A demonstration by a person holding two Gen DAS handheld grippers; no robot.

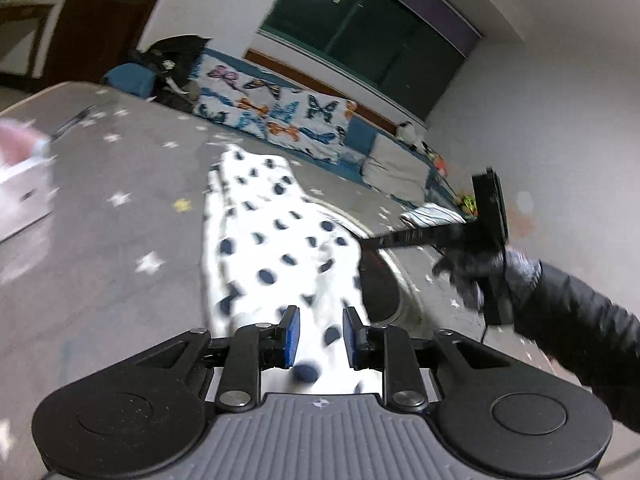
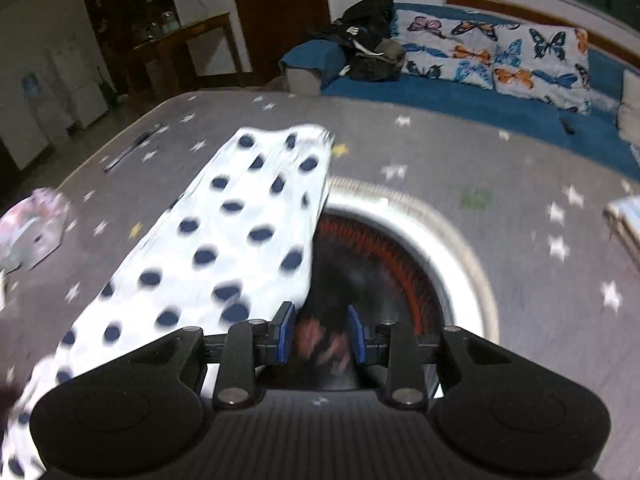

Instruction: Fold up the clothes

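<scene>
The white cotton garment with navy polka dots (image 1: 276, 236) lies as a long narrow strip on the grey star-printed desk (image 1: 120, 248), partly covering a round dark inset. Both tools, left (image 1: 320, 338) and right (image 2: 322, 334), hover agape, holding nothing. Judging by this, a lengthwise fold is done; next, pinch one end and bring it across.

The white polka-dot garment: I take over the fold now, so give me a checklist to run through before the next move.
1. White garment with navy dots lies stretched along the grey star-print cover: ok.
2. Left gripper open, garment between its fingers: ok.
3. Right gripper open, holding nothing: ok.
4. Garment overlaps the round heater opening: not ok.
5. Layers lie flat: cannot tell, blurred.
</scene>
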